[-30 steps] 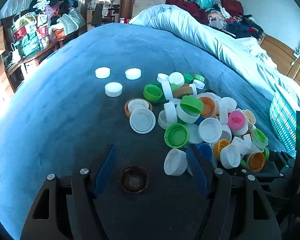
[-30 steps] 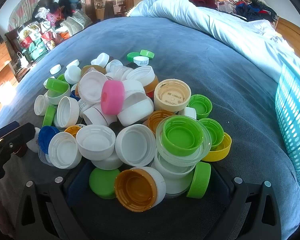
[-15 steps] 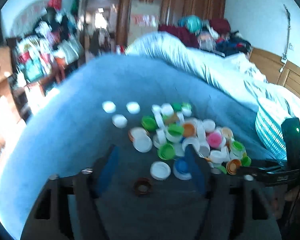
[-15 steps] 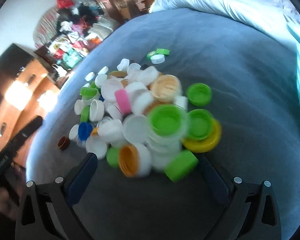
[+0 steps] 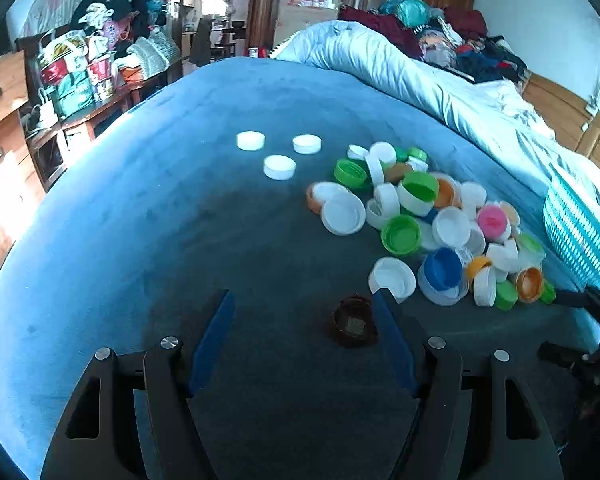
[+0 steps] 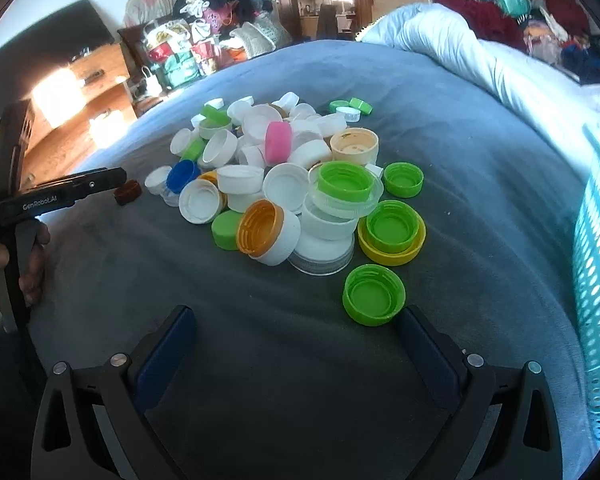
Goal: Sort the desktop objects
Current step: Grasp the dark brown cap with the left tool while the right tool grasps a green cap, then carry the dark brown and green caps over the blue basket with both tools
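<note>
Left wrist, gripper: we see the left gripper (image 5: 302, 312) with its jaws wide apart over the grey-blue blanket (image 5: 140, 220), clamping nothing
Left wrist, brown cap: we find a dark brown cap (image 5: 353, 321) lying open side up between the fingers, right against the inner face of the right-hand finger; whether they touch we cannot tell
Left wrist, pile: we see the heap of caps (image 5: 428, 224) ahead and to the right, white, green, orange, blue and one pink cap (image 5: 492, 221)
Left wrist, sorted caps: we count three white caps (image 5: 279, 166) set apart beyond the heap, on the left
Right wrist, gripper: we see the right gripper (image 6: 296, 326) with jaws spread and empty
Right wrist, green cap: a green cap (image 6: 373, 294) lies open side up just beside the right-hand fingertip
Right wrist, pile: the heap lies straight ahead, well past the fingertips
Right wrist, basket: a turquoise basket (image 6: 598, 280) stands at the right edge
Right wrist, other hand: at the left a hand (image 6: 4, 268) grips the other gripper, whose tip is next to the brown cap
</note>
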